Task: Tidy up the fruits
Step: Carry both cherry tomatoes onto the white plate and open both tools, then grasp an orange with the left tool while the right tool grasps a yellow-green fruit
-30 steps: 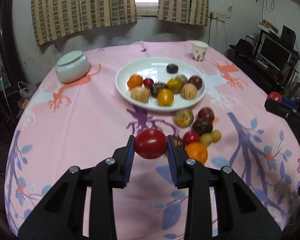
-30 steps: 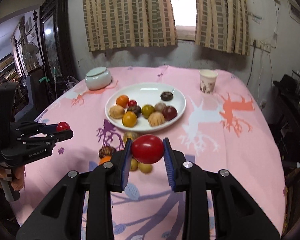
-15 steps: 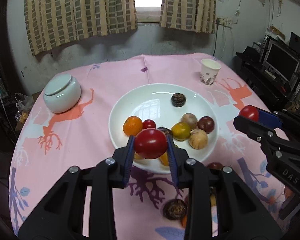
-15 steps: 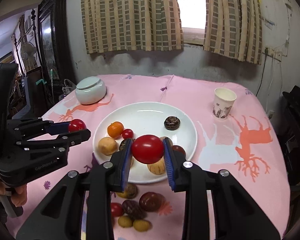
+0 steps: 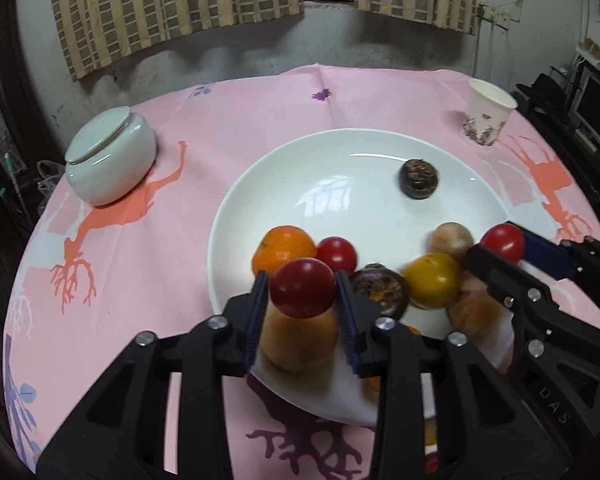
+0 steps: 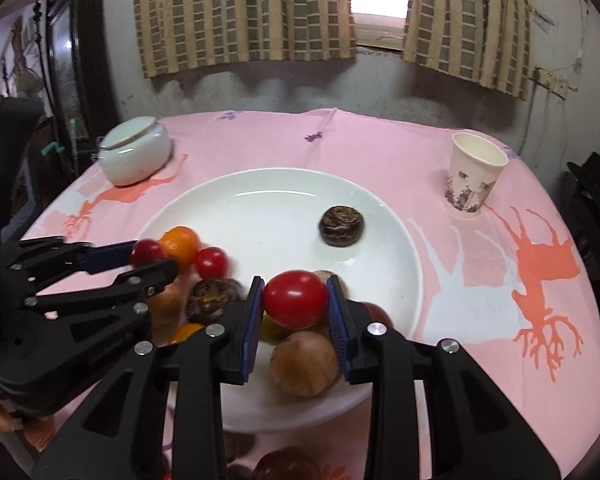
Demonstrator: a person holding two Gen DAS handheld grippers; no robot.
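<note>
Left gripper: my left gripper has just been opening; its red tomato sits between the pads, which look barely off it, if at all.
Right gripper: my right gripper has eased slightly wider, but its own red tomato looks pinched between the pads.
Plate: the white plate lies directly below and ahead of both grippers, on the counter.
Key relation: a tan fruit sits right under my left tomato, so I judge it would land on the pile and roll.
Nearer hand: both are equally over the plate; bare plate lies ahead of them.
</note>
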